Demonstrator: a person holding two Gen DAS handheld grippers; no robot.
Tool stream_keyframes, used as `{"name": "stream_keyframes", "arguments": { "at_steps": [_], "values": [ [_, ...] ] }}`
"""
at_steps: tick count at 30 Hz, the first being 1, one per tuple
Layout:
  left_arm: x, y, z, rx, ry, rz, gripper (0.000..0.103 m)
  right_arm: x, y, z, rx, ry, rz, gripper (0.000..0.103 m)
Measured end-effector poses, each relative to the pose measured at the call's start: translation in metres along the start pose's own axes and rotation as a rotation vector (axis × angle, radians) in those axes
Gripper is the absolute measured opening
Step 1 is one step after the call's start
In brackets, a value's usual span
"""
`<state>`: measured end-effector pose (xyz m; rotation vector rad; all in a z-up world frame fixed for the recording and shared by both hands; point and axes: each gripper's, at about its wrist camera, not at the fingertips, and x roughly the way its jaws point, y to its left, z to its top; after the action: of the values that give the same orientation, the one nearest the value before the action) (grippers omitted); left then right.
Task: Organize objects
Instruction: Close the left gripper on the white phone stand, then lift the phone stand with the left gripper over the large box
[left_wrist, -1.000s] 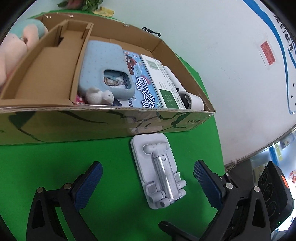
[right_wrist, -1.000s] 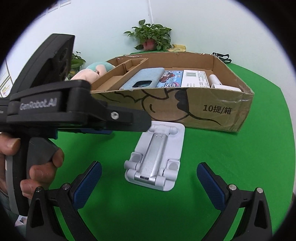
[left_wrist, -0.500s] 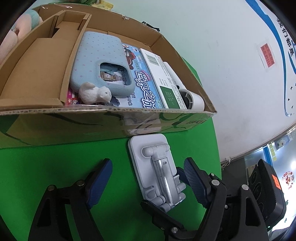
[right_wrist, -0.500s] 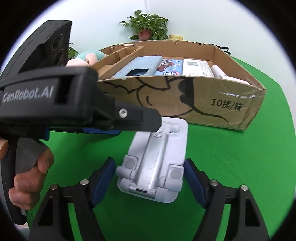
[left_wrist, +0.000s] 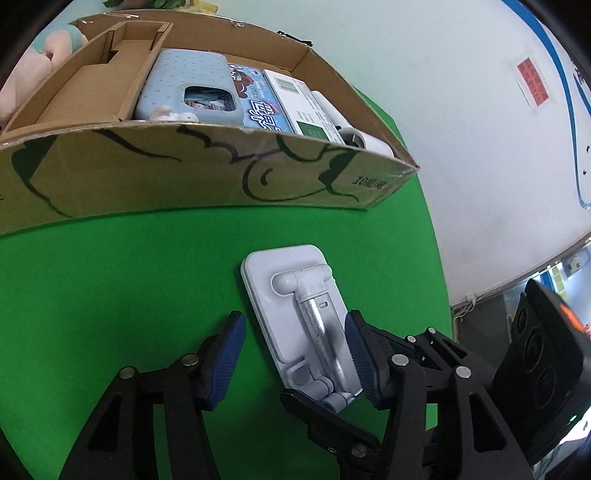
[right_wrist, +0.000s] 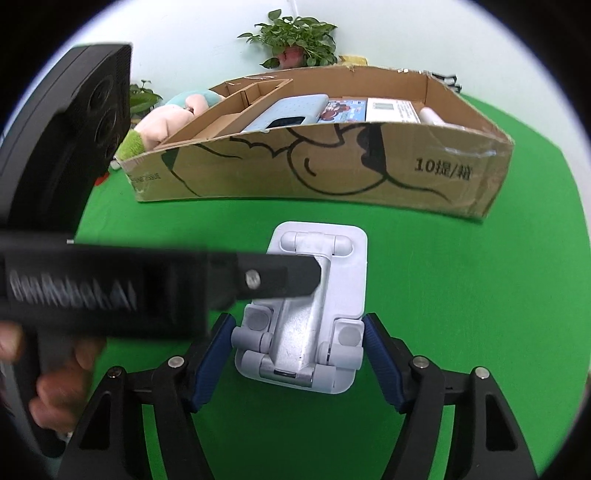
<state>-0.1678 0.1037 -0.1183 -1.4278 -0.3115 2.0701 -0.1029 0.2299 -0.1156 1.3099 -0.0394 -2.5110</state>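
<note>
A white folded phone stand (left_wrist: 299, 314) (right_wrist: 314, 317) lies flat on the green cloth in front of the cardboard box (left_wrist: 177, 177) (right_wrist: 332, 170). My left gripper (left_wrist: 295, 356) straddles it and its jaws are closing: the right pad (left_wrist: 360, 354) is at the stand's edge, while a strip of green shows at the left pad. My right gripper (right_wrist: 299, 354) holds the stand's hinged near end, both blue pads against its sides, jaws still closing a little. The left gripper's black body (right_wrist: 92, 288) crosses the right wrist view, held by a hand (right_wrist: 55, 387).
The box holds a blue phone case (left_wrist: 188, 88), a printed booklet (left_wrist: 258, 107), a white carton (left_wrist: 303, 107) and a white roll (left_wrist: 362, 142). A plush toy (right_wrist: 173, 118) lies left of the box. A potted plant (right_wrist: 295, 40) stands behind it. A wall is at the right.
Both grippers have narrowed from wide open around the stand. The left gripper moved in over the stand, and the right gripper's pads have come up against its sides.
</note>
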Motion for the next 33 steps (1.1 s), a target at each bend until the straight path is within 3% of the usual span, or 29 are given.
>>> {"name": "stream_keyframes", "arguments": {
  "at_steps": [2, 15, 33],
  "values": [
    [0.001, -0.001, -0.003, -0.005, 0.008, -0.004, 0.045, -0.001, 0.000, -0.001, 0.020, 0.008, 0.022, 0.070],
    [-0.014, 0.001, -0.012, -0.004, -0.028, -0.001, 0.036, -0.004, 0.002, -0.002, 0.055, 0.023, 0.044, 0.069],
    [-0.081, -0.033, 0.017, 0.097, -0.240, -0.001, 0.036, -0.048, 0.023, 0.040, -0.050, -0.193, -0.019, 0.068]
  ]
}}
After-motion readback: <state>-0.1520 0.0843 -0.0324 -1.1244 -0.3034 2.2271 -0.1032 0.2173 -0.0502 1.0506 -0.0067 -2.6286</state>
